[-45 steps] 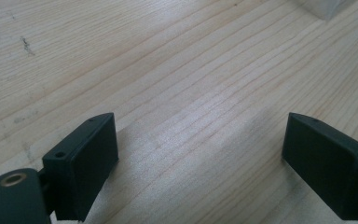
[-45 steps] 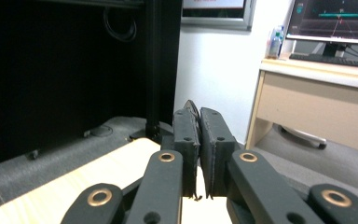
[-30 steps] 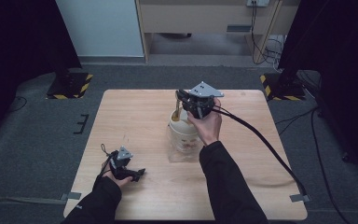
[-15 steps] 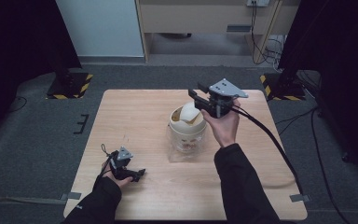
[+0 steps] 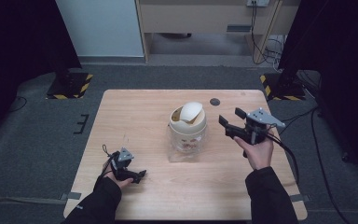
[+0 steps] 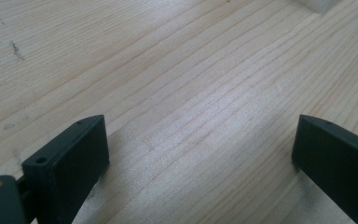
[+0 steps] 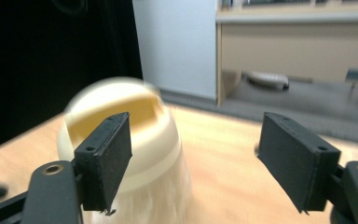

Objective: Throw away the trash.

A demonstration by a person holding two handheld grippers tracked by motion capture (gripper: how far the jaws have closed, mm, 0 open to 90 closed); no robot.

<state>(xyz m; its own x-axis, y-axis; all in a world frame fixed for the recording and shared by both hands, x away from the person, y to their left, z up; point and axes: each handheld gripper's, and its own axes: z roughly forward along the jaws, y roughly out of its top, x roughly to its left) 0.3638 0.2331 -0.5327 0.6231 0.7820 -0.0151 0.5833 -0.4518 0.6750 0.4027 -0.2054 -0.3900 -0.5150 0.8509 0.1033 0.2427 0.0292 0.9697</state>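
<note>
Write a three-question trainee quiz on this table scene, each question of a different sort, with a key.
1. True or false: the right gripper is clamped on the swing-lid bin.
2. Where does the left gripper sit? A) on top of the bin B) low over the table, near its front left corner C) beyond the table's far edge
3. Fill in: the bin's white flap is tilted, so the slot under it stands ____.

Key:
1. False: its jaws are open with nothing between them, to the right of the bin; they have just been opening.
2. B
3. open
</note>
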